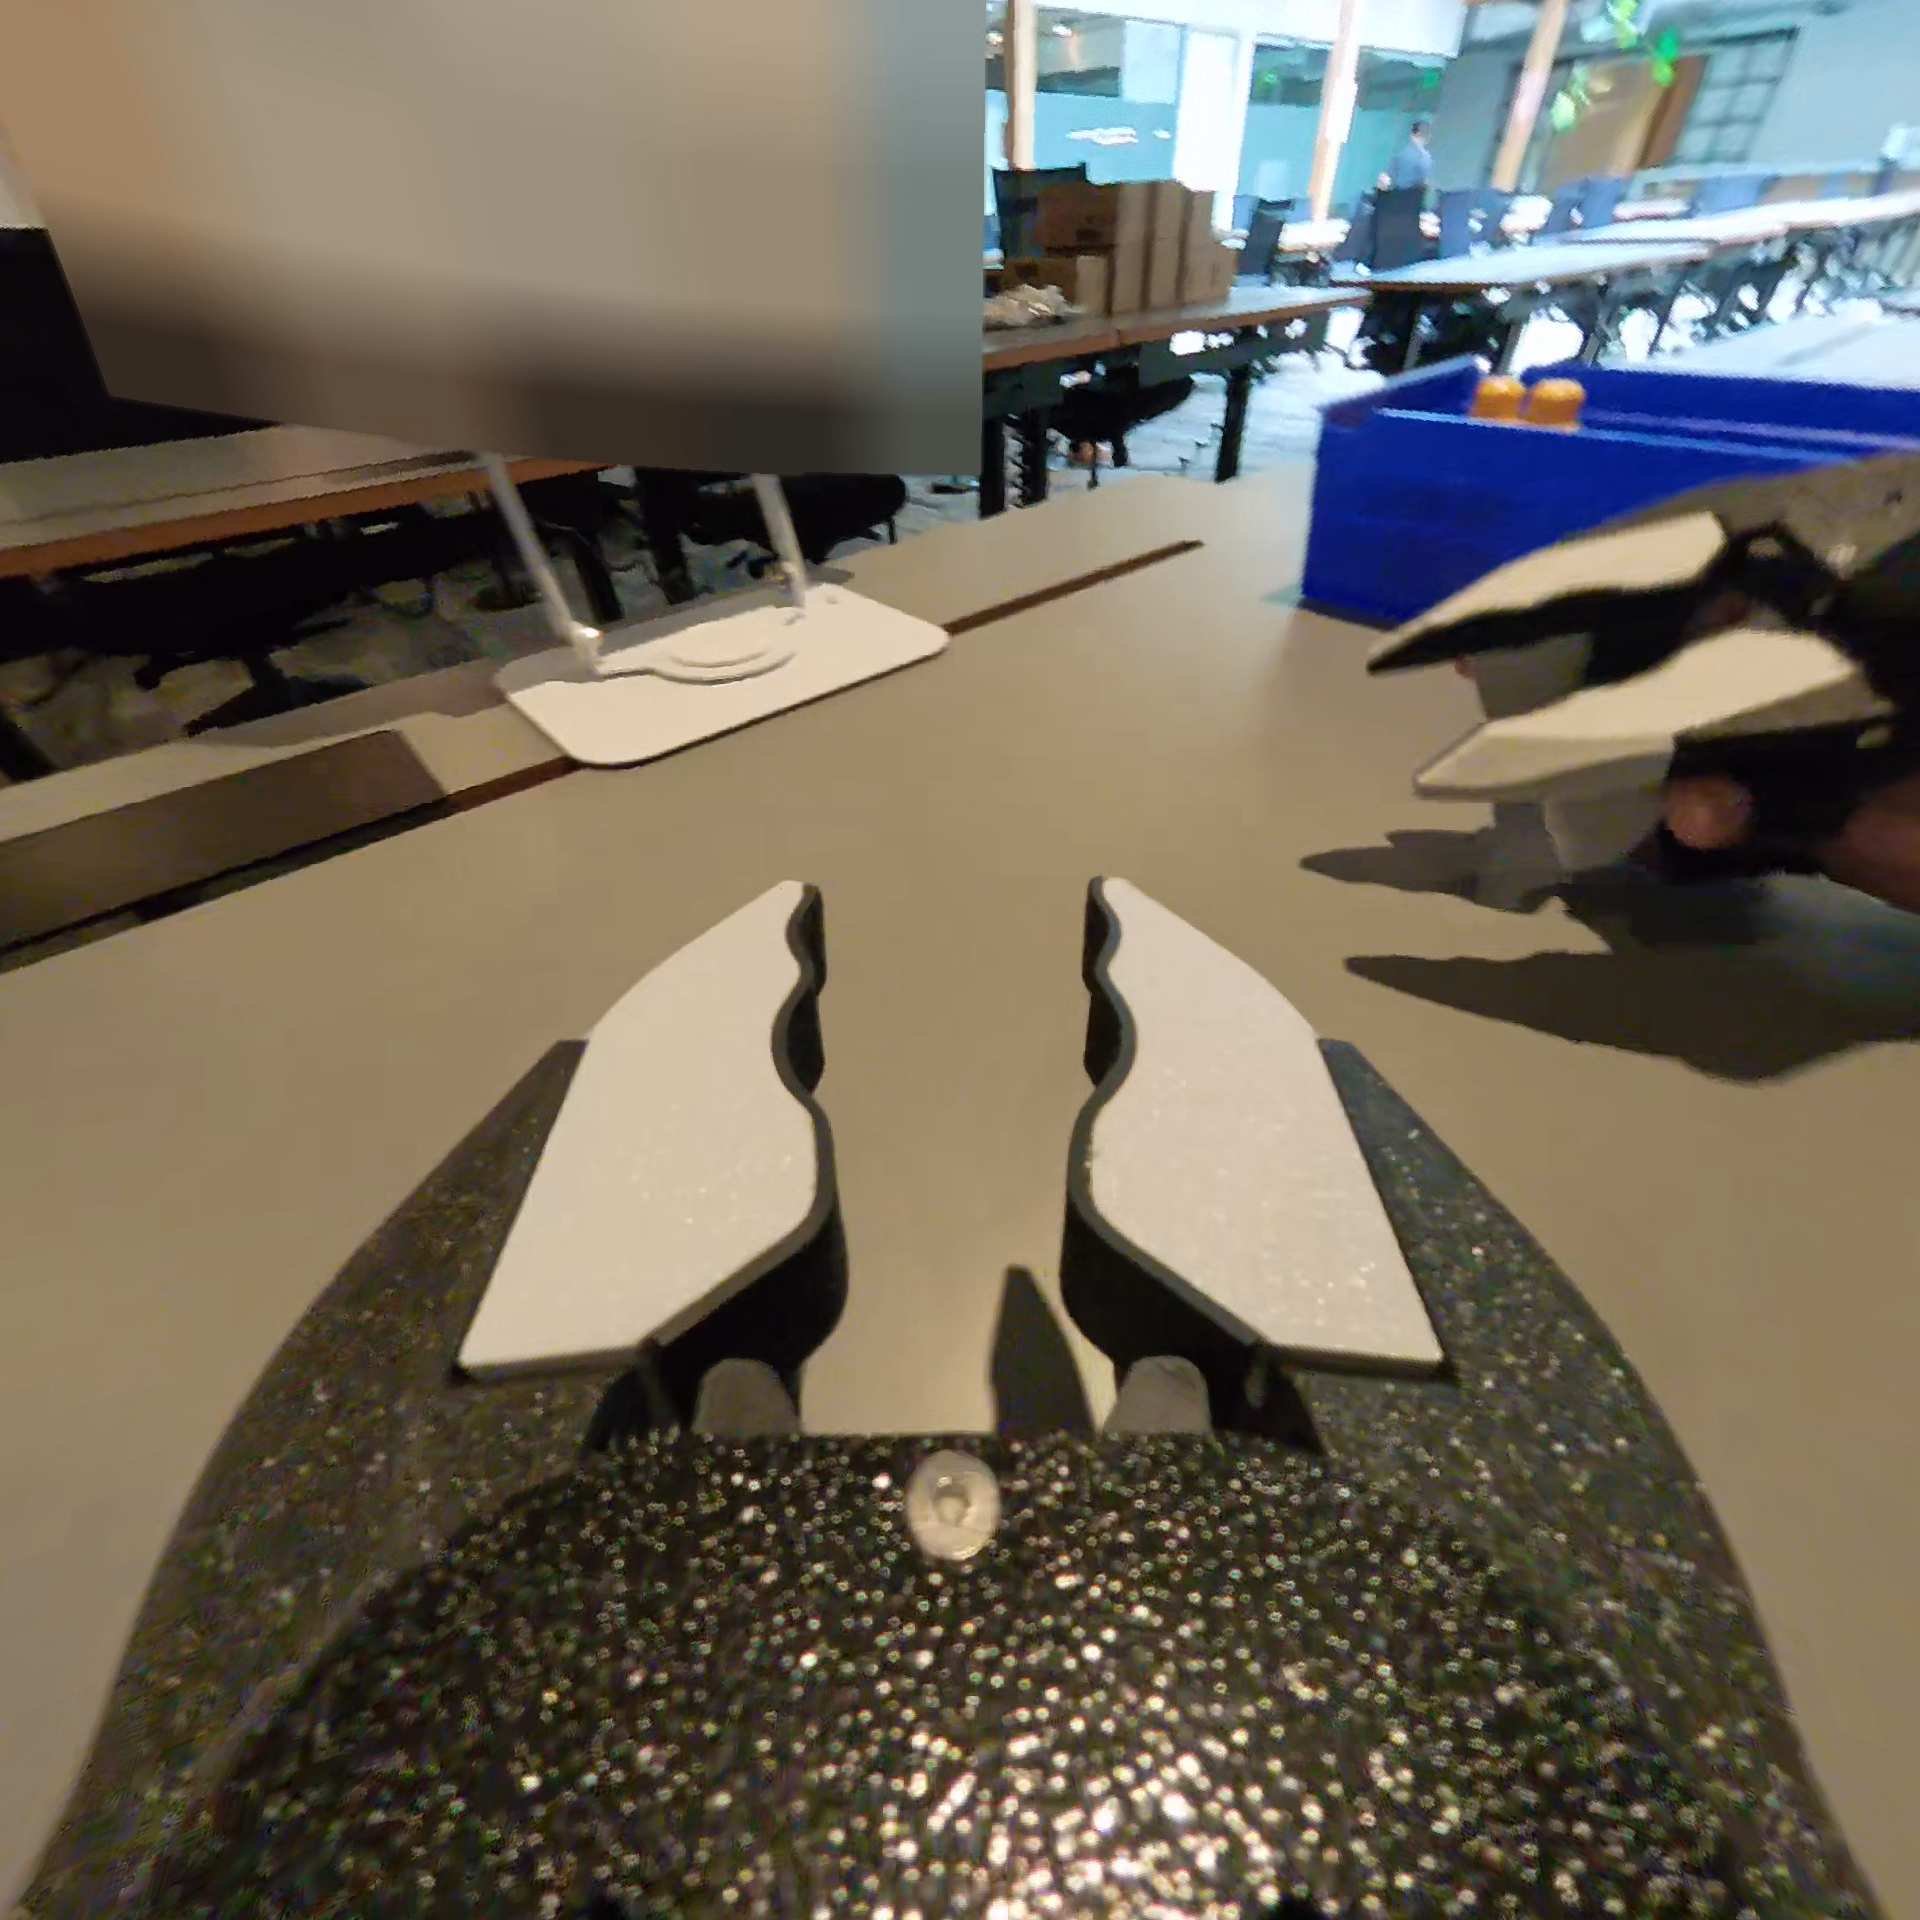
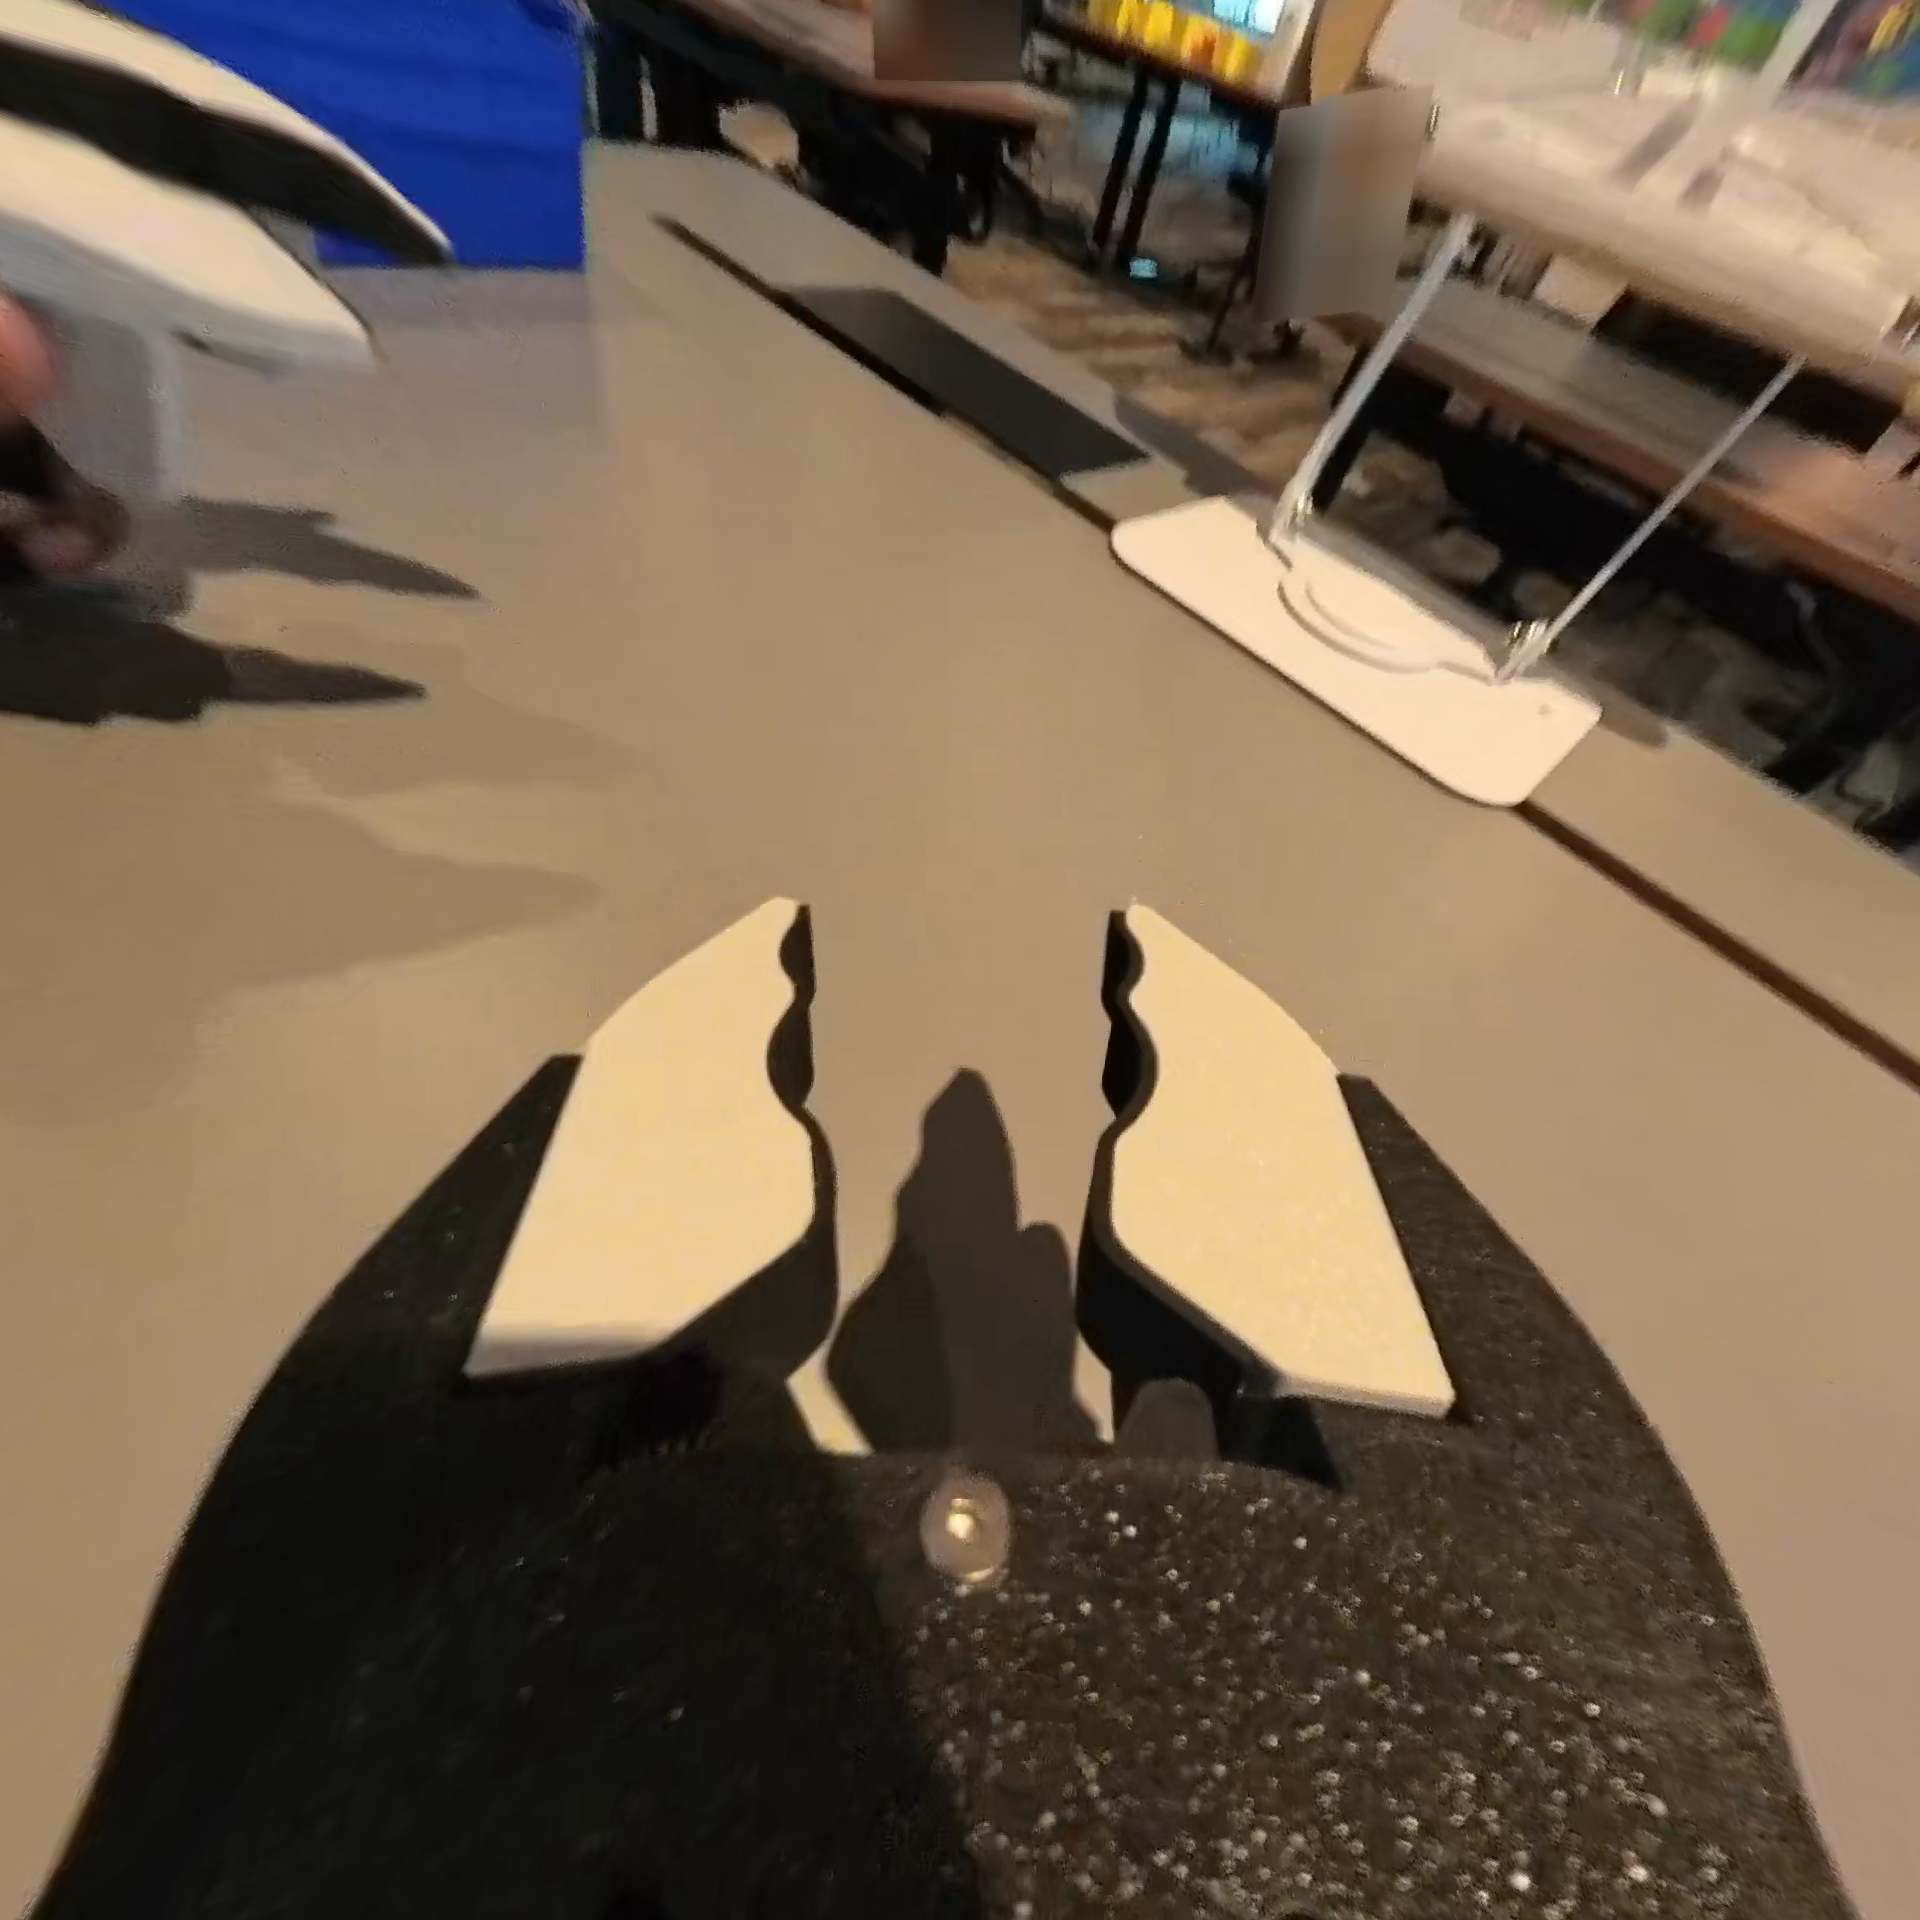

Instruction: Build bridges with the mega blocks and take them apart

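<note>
My left gripper [image 1: 951,904] is open and empty, low over the grey table [image 1: 312,1091]. My right gripper [image 2: 961,920] is also open and empty over the same table [image 2: 727,623]. The right gripper also shows at the right edge of the left wrist view [image 1: 1403,722], with a gap between its fingers and a hand behind it. The left gripper shows blurred at the upper left of the right wrist view [image 2: 410,301]. Two orange mega blocks [image 1: 1527,400] stick up inside a blue bin [image 1: 1455,499] at the far right of the table. No block lies between either gripper's fingers.
A white monitor stand base [image 1: 727,665] with two thin legs stands near the table's far edge, and also shows in the right wrist view [image 2: 1351,644]. A dark cable slot [image 2: 966,384] runs along that edge. The blue bin [image 2: 447,125] shows there too. Other desks and boxes stand beyond.
</note>
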Demonstrator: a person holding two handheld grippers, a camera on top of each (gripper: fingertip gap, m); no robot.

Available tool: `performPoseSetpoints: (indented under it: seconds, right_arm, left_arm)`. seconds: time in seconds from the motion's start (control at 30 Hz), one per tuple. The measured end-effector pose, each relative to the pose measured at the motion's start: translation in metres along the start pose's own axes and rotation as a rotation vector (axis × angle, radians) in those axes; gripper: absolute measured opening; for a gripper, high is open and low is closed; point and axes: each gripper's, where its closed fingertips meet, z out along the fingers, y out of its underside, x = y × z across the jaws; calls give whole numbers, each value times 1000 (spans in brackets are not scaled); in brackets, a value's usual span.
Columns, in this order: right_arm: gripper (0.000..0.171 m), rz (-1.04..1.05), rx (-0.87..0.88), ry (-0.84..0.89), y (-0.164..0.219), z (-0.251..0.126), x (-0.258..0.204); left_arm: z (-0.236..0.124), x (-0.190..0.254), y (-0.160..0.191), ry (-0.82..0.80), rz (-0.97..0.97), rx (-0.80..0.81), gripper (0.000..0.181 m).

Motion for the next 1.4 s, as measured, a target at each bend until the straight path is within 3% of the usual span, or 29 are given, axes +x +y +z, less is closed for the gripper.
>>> performPoseSetpoints:
  seconds: [0.03, 0.27, 0.37, 0.53, 0.63, 0.7, 0.8, 1.0, 1.17, 1.4]
  right_arm:
    - [54, 19, -33, -1, 7, 2, 2]
    - [53, 72, -76, -23, 14, 5, 4]
    - [52, 33, -83, -11, 15, 6, 2]
    - [52, -132, -151, 20, 23, 13, -10]
    - [52, -216, -177, 32, 26, 16, -17]
    - [52, -231, -180, 30, 27, 16, -19]
    - [51, -197, -168, 13, 25, 15, -18]
    - [51, -100, -136, -37, 21, 11, -15]
    - [50, -89, -132, -61, 21, 11, -16]
    - [50, -78, -124, -61, 20, 10, -15]
  left_arm:
    - [-5, -8, -1, -26, -24, 8, 47]
    - [-42, -48, -7, -129, -169, 64, 47]
    - [-81, -82, -28, -250, -170, 62, 45]
    - [-187, -204, -71, -545, -236, -64, 51]
    - [-236, -288, -56, -671, -414, -148, 51]
    - [-238, -322, -24, -637, -523, -259, 50]
    - [-241, -354, 31, -653, -519, -539, 46]
    - [-241, -390, 85, -747, -477, -796, 41]
    - [-256, -415, 96, -897, -324, -1031, 45]
    - [-256, -422, 100, -915, -173, -1143, 43]
